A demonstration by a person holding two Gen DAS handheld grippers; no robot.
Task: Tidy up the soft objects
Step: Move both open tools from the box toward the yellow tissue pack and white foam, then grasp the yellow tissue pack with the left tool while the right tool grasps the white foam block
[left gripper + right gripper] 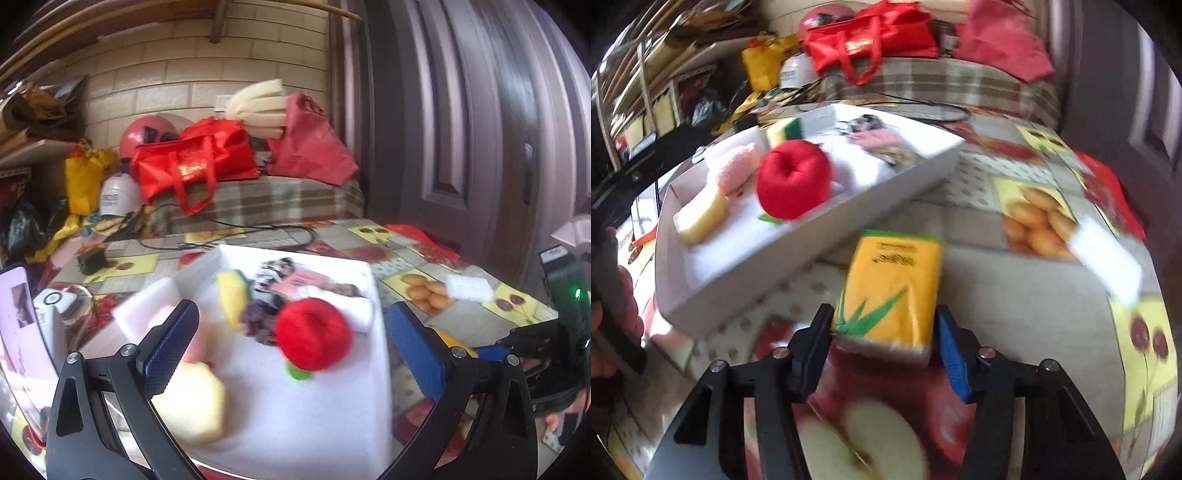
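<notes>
Right claw (pixel 882 354) clamped on tissue pack (pixel 892 291); left claw (pixel 291 339) spread, idle. Lift clear of box (pixel 798 258) wall (seemingly low), set beside plush apple (pixel 793 179).

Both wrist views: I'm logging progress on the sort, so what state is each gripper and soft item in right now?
Left gripper: open, empty, above the tray.
Right gripper: shut on yellow tissue pack, outside the tray.
White tray: on the table, partly filled.
Red plush apple: lying in the tray.
Yellow sponge: in the tray, near one end.
Pink plush: in the tray beside the apple.
</notes>
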